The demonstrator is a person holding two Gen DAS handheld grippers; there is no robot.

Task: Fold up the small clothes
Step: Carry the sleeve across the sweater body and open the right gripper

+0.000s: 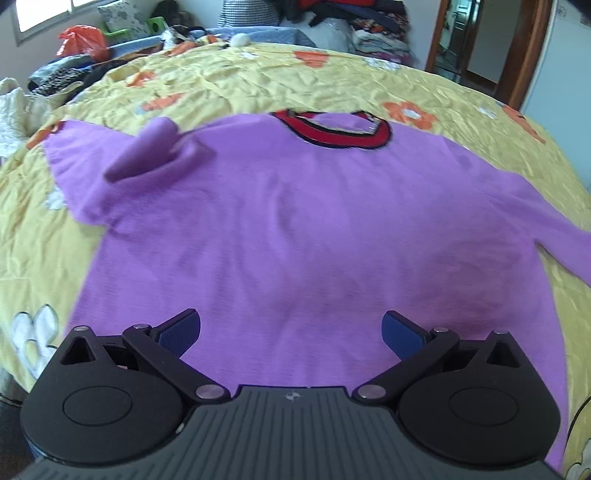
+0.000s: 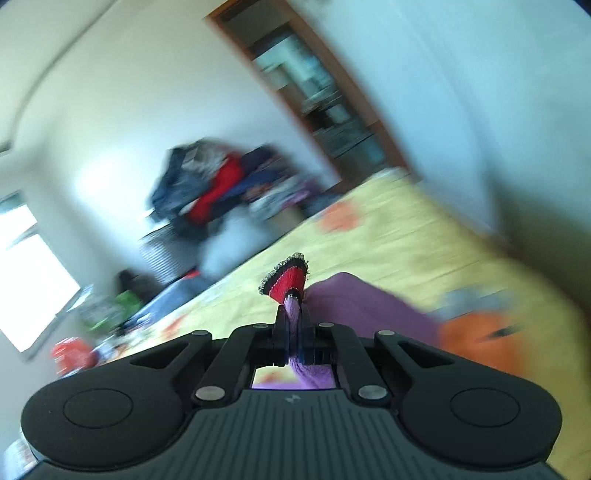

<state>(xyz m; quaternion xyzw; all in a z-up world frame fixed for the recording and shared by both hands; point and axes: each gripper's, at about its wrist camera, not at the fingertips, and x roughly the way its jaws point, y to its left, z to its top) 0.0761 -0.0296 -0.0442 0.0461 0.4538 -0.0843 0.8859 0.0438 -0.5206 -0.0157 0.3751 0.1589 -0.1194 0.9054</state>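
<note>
Left wrist view first: nearest the lens, the left gripper (image 1: pixel 291 332) hovers with its two blue pads (image 1: pixel 181 328) spread wide and nothing between them, poised above the hem end of the purple sweater (image 1: pixel 280 229). I judge it waits there so it can pin or catch the lower edge once the sleeve is brought across. One sweater lies flat on the yellow flowered bedspread (image 1: pixel 229 81), chest up, spread out so its edges can be found. One sleeve runs off toward the right edge of the view; the other side shows a raised, blurred purple fold (image 1: pixel 147 151) at the shoulder. Farther on sits the one red, black-edged collar (image 1: pixel 332 129), and beyond the bed a heap of other clothes (image 1: pixel 369 22) and an orange bag (image 1: pixel 83 40).

Right wrist view, near to far: the right gripper (image 2: pixel 293 321) is clamped tight on purple knit, with one red cuff (image 2: pixel 286 275) fanning out past the fingertips. Gripping just behind the cuff gives control of the sleeve's end, which probably serves to carry it over the body for the first fold. More of the sweater (image 2: pixel 369 302) bulges just beside the jaws on the right. Beyond it the bedspread (image 2: pixel 388 236) stretches back, blurred, to a clothes pile (image 2: pixel 214 184) and a wooden doorway (image 2: pixel 314 92). Whether the blurred fold in the left view is this held sleeve, I cannot tell.
</note>
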